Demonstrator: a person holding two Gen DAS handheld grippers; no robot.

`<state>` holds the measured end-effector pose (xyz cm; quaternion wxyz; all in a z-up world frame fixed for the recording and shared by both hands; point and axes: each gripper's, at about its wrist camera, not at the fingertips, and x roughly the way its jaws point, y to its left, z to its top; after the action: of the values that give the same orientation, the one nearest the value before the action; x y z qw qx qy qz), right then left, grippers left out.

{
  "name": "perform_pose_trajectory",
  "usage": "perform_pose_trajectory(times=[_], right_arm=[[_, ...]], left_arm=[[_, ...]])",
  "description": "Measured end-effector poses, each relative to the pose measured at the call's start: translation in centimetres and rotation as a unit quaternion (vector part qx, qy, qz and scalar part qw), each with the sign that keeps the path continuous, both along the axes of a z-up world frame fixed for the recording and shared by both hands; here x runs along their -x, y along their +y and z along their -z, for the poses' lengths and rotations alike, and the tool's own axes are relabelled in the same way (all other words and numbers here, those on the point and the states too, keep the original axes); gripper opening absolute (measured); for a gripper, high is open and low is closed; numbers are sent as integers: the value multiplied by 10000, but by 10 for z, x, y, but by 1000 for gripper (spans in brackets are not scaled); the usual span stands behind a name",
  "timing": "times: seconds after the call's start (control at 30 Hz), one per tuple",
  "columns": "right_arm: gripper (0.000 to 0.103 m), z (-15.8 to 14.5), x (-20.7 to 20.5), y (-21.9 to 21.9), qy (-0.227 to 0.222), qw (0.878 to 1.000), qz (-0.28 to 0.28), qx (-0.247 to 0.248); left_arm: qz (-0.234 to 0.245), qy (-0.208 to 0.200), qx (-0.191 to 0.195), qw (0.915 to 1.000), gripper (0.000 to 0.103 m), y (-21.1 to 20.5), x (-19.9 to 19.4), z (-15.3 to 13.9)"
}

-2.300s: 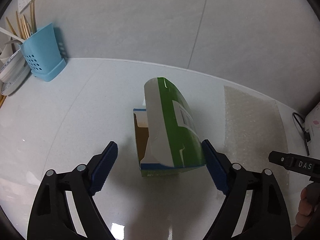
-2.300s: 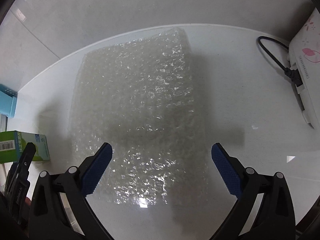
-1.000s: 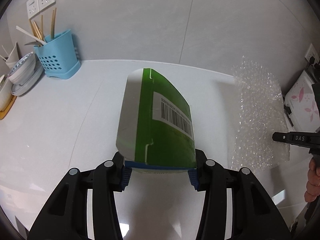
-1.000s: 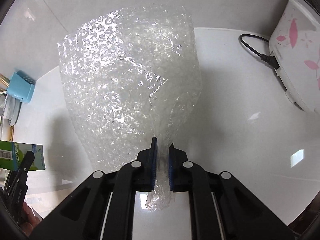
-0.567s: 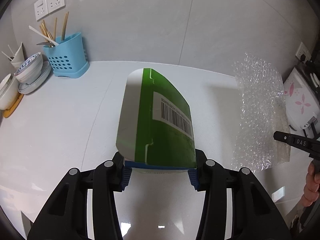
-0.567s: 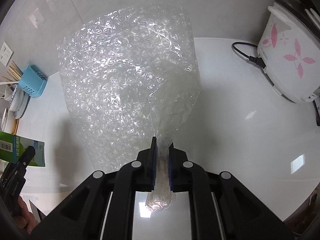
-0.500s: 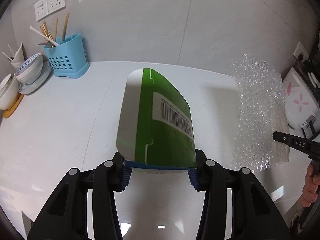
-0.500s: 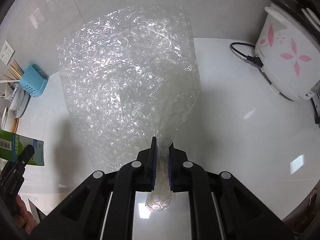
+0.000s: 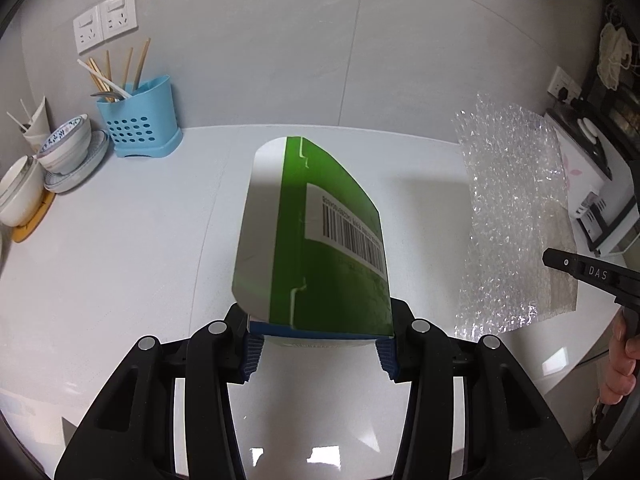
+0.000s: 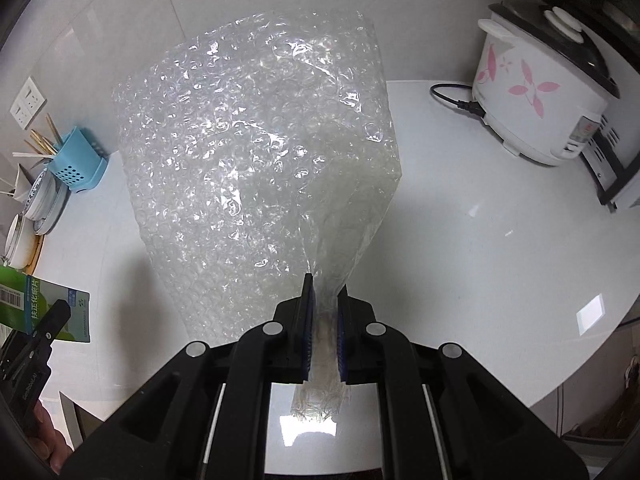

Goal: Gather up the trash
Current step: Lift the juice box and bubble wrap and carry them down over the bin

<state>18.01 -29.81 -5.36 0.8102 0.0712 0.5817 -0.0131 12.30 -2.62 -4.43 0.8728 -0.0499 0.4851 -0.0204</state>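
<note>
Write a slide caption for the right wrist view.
Right gripper pinches a bubble wrap sheet above the white counter.

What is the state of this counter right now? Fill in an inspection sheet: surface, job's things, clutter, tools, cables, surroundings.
Surface: white glossy counter, bare under both tools.
Job's things: green carton with barcode and bubble wrap sheet, both lifted off the counter.
Clutter: blue utensil holder with chopsticks; stacked bowls; rice cooker with pink leaf print.
Tools: left tool clamps the carton's lower end; right tool is shut on a bunched corner of the wrap.
Cables: black power cord plugged into the cooker.
Surroundings: grey tiled wall, wall sockets; no bin seen.
</note>
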Motion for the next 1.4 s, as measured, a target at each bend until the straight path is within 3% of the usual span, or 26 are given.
perform_pose_trajectory(times=[0.8,1.03,1.4], right_arm=[[9,-50,119,30,-492,9983,245,-176],[9,-72,161,43,-682,9974,-101,-214],[9,-58,223,46,-559,9955,-686,-331]], left_arm=[[676,-30,118,9976,45,15,97,-30],[749,-117,27,9971,45,18,134,-43],[444,37,-101,9990,45,21,193,-35]])
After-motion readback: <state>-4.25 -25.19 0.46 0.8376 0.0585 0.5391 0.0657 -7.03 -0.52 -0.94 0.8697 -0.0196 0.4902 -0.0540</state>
